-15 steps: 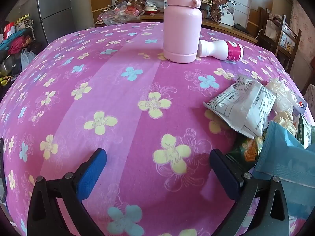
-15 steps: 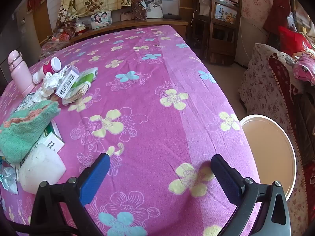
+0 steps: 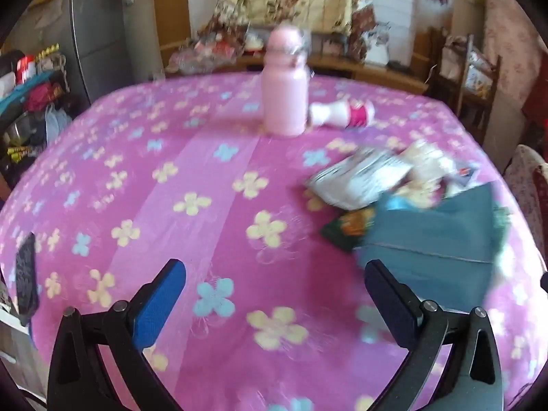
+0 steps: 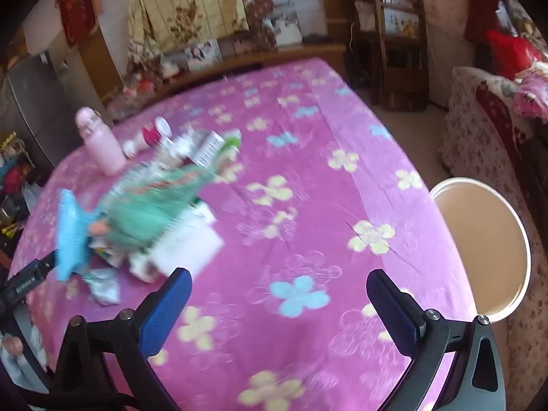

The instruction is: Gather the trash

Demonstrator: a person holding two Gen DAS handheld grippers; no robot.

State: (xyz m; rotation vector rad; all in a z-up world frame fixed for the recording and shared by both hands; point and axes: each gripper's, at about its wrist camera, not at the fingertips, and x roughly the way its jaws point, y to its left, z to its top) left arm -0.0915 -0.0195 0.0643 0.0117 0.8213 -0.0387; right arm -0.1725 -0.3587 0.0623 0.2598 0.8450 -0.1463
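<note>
Both grippers (left gripper [image 3: 274, 294], right gripper [image 4: 277, 298]) have risen, jaws spread, empty.

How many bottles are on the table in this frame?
2. The pink bottle stands upright toward the far side of the table. The small white bottle with the magenta label lies on its side right beside it. The trash pile could hide others.

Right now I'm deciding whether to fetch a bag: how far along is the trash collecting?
Nothing looks done yet. The wrappers and the white packet lie piled on the pink tablecloth, beside the pink bottle. Nothing is in hand: the left claw and right claw are open and empty. The whole pile is left.
</note>
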